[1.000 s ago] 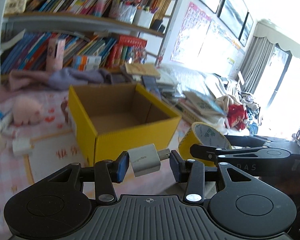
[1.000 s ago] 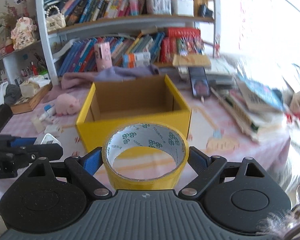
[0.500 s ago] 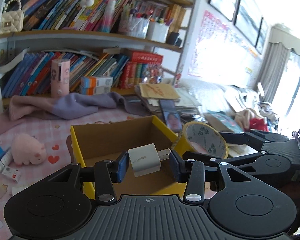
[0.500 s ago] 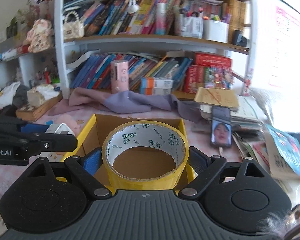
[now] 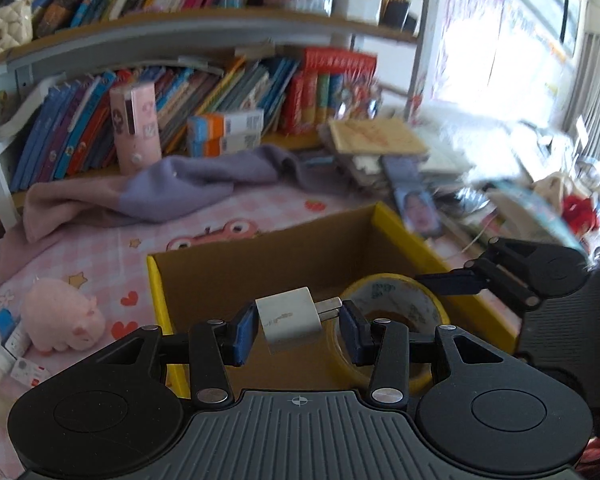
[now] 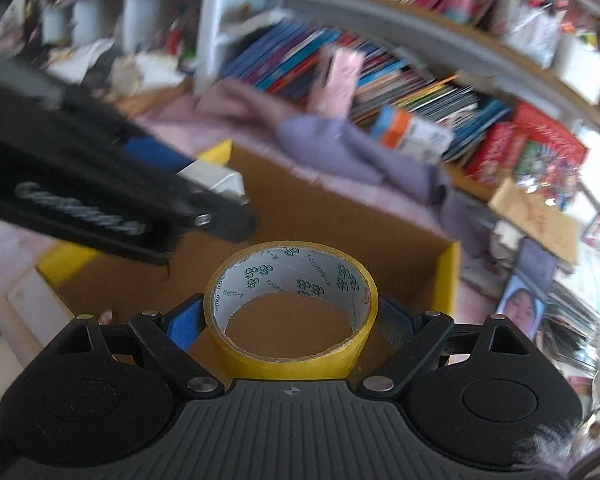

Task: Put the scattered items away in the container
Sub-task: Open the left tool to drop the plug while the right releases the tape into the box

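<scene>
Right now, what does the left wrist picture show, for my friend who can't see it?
The left claw grips a white charger plug above an open yellow box. A yellow tape roll sits beside it, and a pink pig toy lies nearby.

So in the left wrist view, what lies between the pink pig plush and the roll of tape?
The yellow box's left wall, its bare cardboard floor, and the white charger gripped by the left gripper lie between pig plush and tape roll.

Pink tablecloth (image 5: pixel 100 248) — box (image 5: pixel 158 292), plush pig (image 5: pixel 62 322), purple cloth (image 5: pixel 188 186).
</scene>
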The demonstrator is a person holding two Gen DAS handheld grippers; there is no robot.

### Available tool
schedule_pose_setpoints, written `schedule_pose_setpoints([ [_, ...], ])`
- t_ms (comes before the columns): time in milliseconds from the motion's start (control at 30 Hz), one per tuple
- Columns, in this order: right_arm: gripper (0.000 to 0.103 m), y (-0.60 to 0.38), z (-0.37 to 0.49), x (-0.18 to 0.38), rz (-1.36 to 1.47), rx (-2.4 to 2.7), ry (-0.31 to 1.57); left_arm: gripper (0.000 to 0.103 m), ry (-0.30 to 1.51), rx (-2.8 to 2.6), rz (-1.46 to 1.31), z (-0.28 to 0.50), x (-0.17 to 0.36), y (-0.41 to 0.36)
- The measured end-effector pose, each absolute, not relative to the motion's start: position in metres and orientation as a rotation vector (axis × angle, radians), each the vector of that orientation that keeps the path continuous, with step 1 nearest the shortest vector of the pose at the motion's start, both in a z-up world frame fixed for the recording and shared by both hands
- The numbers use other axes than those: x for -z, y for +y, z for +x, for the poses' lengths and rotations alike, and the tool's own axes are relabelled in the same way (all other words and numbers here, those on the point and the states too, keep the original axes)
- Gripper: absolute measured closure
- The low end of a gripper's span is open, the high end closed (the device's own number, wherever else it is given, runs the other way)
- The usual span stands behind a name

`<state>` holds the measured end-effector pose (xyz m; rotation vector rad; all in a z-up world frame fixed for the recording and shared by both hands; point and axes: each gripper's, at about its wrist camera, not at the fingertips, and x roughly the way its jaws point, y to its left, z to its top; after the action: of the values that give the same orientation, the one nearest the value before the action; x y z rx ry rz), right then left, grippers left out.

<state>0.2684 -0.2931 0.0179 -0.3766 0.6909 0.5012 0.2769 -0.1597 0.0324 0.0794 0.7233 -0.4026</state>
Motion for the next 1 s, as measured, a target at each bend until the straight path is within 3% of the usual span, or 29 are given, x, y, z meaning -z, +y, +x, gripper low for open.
schedule_pose_setpoints([
  [500, 0.013, -0.304, 0.298, 0.0, -0.226, -0.619, 0.882, 0.059, 0.865, 0.368, 0.13, 0.303, 0.005, -0.181],
  [567, 0.013, -0.305, 0.298, 0.0, -0.224, -0.622, 0.881, 0.056, 0.865, 0.353, 0.148, 0.303, 0.006, -0.183],
  [633, 0.013, -0.305, 0.296, -0.001, -0.229, -0.625, 0.871, 0.032, 0.846, 0.348, 0.156, 0.299, 0.003, -0.184],
  [667, 0.013, -0.306, 0.295, -0.001, -0.225, -0.626, 0.865, 0.029, 0.829, 0.349, 0.157, 0.297, 0.001, -0.185],
  [867, 0.013, -0.31, 0.292, -0.005, -0.213, -0.607, 0.846, 0.028, 0.77, 0.332, 0.151, 0.284, -0.011, -0.182],
  [1000, 0.013, -0.316, 0.286, -0.019, -0.178, -0.599, 0.788, 0.02, 0.735, 0.287, 0.101, 0.274, -0.024, -0.17],
])
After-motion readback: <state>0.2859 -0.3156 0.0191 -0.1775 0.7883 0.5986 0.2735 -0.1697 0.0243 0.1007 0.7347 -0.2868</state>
